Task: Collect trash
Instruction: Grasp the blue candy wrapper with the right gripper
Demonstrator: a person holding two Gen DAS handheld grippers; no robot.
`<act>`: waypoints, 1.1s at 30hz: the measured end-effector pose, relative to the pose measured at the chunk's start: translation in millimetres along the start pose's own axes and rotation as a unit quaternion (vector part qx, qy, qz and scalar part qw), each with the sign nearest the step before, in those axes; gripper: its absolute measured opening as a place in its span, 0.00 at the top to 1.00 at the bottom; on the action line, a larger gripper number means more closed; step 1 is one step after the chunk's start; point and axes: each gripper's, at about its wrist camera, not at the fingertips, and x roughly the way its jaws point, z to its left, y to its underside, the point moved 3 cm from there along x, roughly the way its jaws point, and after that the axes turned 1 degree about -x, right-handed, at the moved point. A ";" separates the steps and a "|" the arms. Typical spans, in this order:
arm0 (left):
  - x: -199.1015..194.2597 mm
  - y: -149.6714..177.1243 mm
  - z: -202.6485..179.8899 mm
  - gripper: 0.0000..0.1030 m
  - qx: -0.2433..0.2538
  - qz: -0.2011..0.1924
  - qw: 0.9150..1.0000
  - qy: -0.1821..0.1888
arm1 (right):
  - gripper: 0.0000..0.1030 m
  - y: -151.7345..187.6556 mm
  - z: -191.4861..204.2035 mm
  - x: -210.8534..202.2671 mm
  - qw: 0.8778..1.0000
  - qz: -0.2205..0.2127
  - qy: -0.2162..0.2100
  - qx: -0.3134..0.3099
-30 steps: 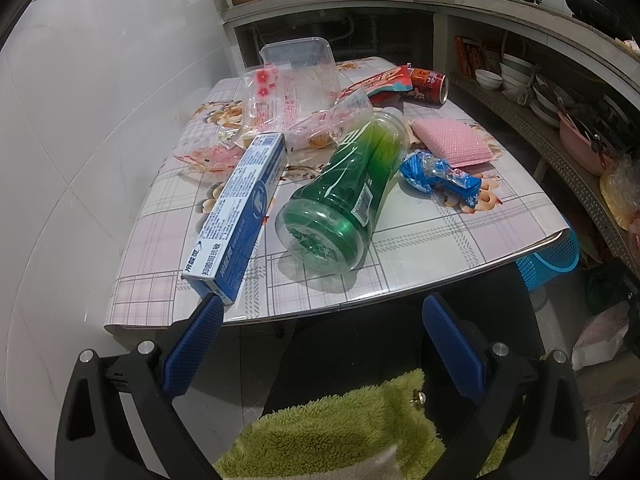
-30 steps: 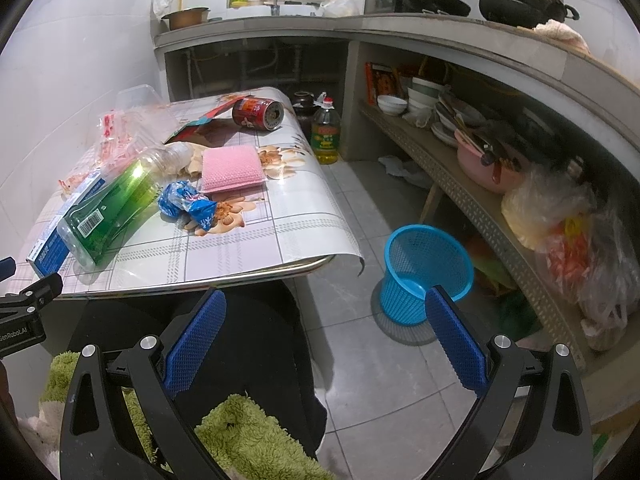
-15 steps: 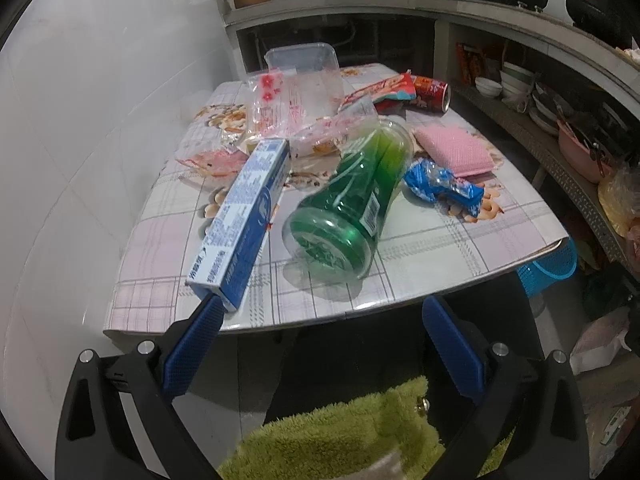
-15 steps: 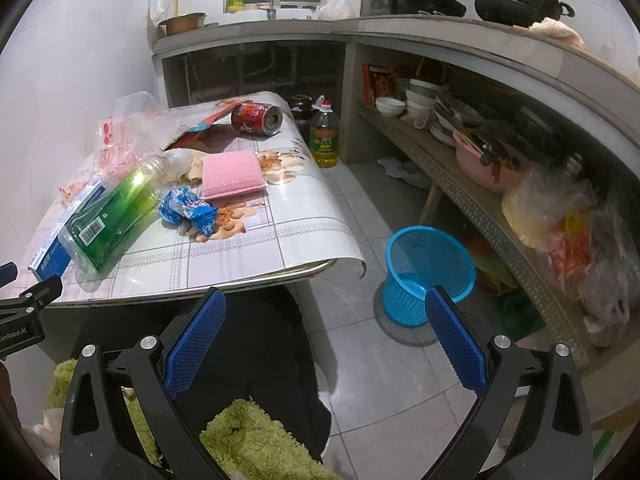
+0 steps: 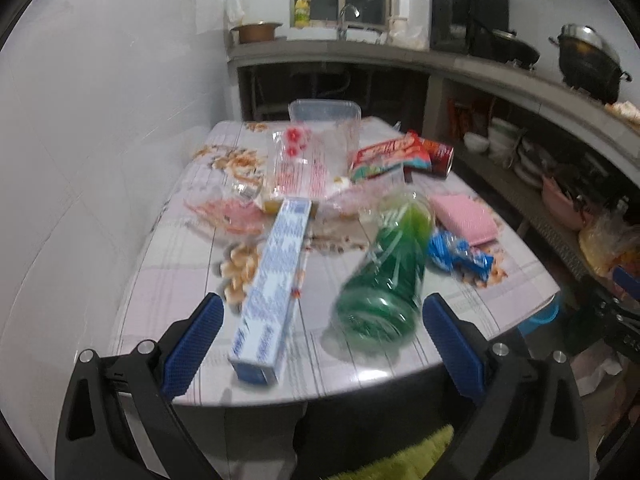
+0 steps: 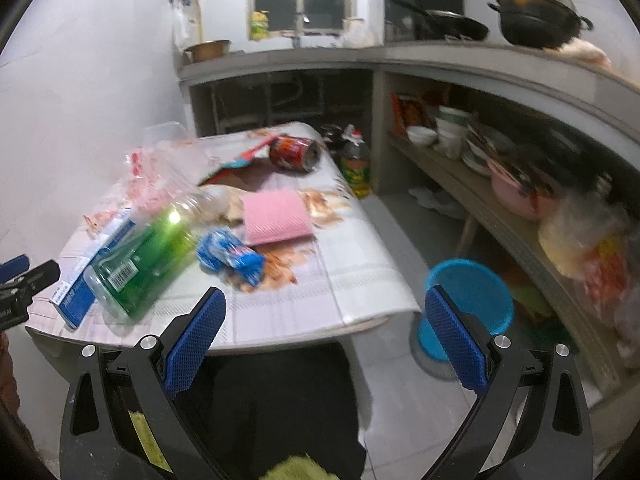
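Note:
Trash lies on a small checked table (image 5: 168, 300): a blue and white toothpaste box (image 5: 272, 292), a green plastic bottle (image 5: 388, 280) on its side, a blue snack wrapper (image 5: 460, 256), a red can (image 5: 438, 156), a red wrapper (image 5: 388, 156) and clear plastic bags (image 5: 304, 164). My left gripper (image 5: 318, 346) is open and empty over the table's near edge, just short of the box and bottle. My right gripper (image 6: 324, 334) is open and empty at the near edge, right of the bottle (image 6: 148, 256) and wrapper (image 6: 230, 254). A blue mesh bin (image 6: 472, 300) stands on the floor right of the table.
A pink cloth (image 6: 276, 218) and a clear plastic tub (image 5: 324, 114) sit on the table. A white wall runs along its left side. An oil bottle (image 6: 356, 164) stands on the floor behind. Shelves with bowls (image 6: 456, 136) and bags (image 6: 592, 240) line the right.
Both grippers have risen and moved forward toward the table's near edge. The views tilted up, showing more of the counter and window. Nothing was grasped.

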 end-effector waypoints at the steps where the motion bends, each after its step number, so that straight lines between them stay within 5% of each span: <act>1: 2.5 -1.7 7.1 0.05 -0.004 -0.008 1.000 0.014 | 0.07 -2.9 5.2 3.3 1.000 0.001 -0.004 -0.010; 9: 13.6 -10.1 16.4 0.05 -0.028 -0.027 0.995 0.088 | 0.11 -23.3 41.1 42.7 0.995 0.029 -0.075 -0.060; 14: 22.7 -14.7 -2.0 0.07 -0.029 -0.020 0.988 0.153 | 0.34 -30.1 65.4 82.0 0.983 0.063 -0.142 -0.098; 21: 34.2 -29.5 -16.3 0.30 -0.023 -0.016 0.981 0.192 | 0.52 -33.3 86.1 128.5 0.966 0.107 -0.193 -0.139; 22: 37.1 -33.1 -17.6 0.34 -0.028 -0.012 0.980 0.198 | 0.60 -31.4 88.7 133.6 0.963 0.117 -0.193 -0.146; 26: 50.7 -47.3 -21.5 0.43 -0.061 0.011 0.972 0.227 | 0.80 -23.7 87.6 134.3 0.963 0.130 -0.190 -0.143; 33: 67.6 -68.8 -58.4 0.46 -0.071 0.035 0.966 0.245 | 0.91 -6.9 62.0 115.3 0.968 0.127 -0.196 -0.096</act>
